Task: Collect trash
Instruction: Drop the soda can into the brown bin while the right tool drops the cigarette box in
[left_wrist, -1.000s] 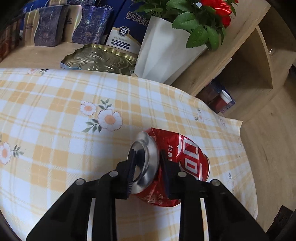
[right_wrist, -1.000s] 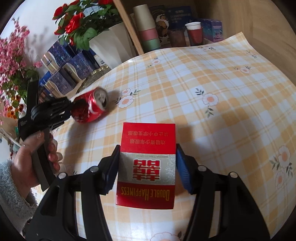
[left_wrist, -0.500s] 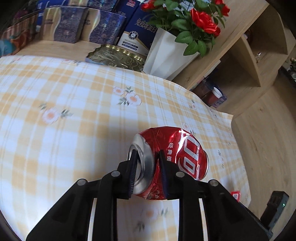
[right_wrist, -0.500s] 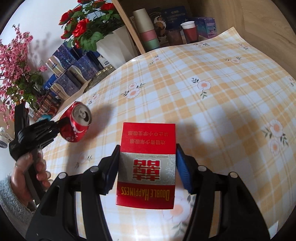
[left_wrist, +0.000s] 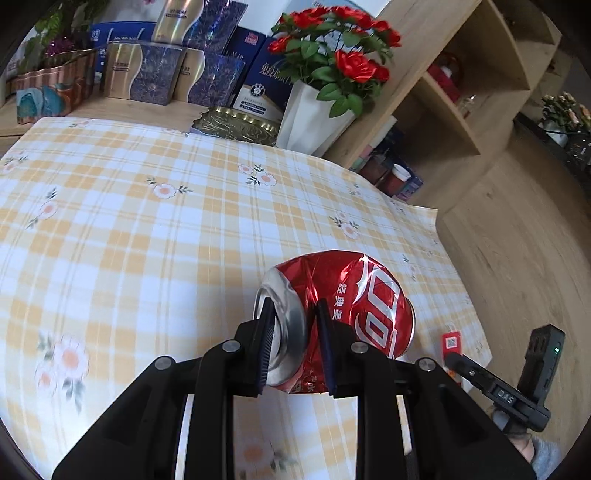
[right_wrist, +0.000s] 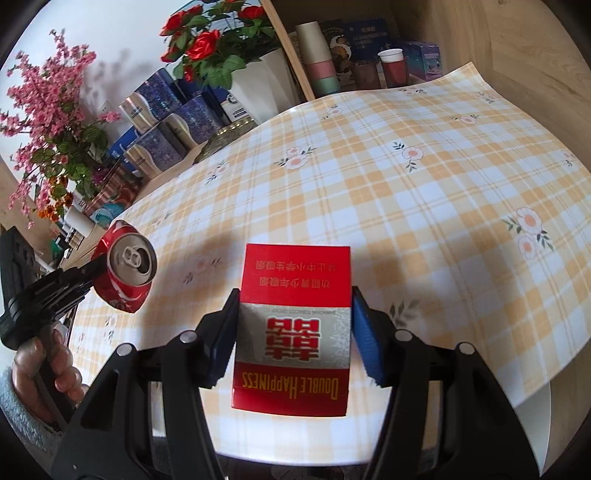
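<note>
In the left wrist view we see our left gripper (left_wrist: 293, 325) clamped on the rim end of a crushed red cola can (left_wrist: 343, 302), one finger inside the mouth side and the other pressing the dented wall. The can sits low and centre in the frame, lifted above the yellow checked tablecloth (left_wrist: 147, 229). At the upper middle stands a white vase of red roses (left_wrist: 314, 110), with a gold embossed tin lid (left_wrist: 236, 123) just left of it. At the lower right edge part of the other tool shows.

In the right wrist view our right gripper (right_wrist: 293, 332) is closed on a red Double Happiness cigarette pack (right_wrist: 293, 328), its blue pads touching both long sides; the pack fills the lower centre, held above the cloth (right_wrist: 424, 206). At the left edge the can (right_wrist: 125, 266) shows open end towards us, gripped by the left tool in our hand (right_wrist: 48, 365).
</note>
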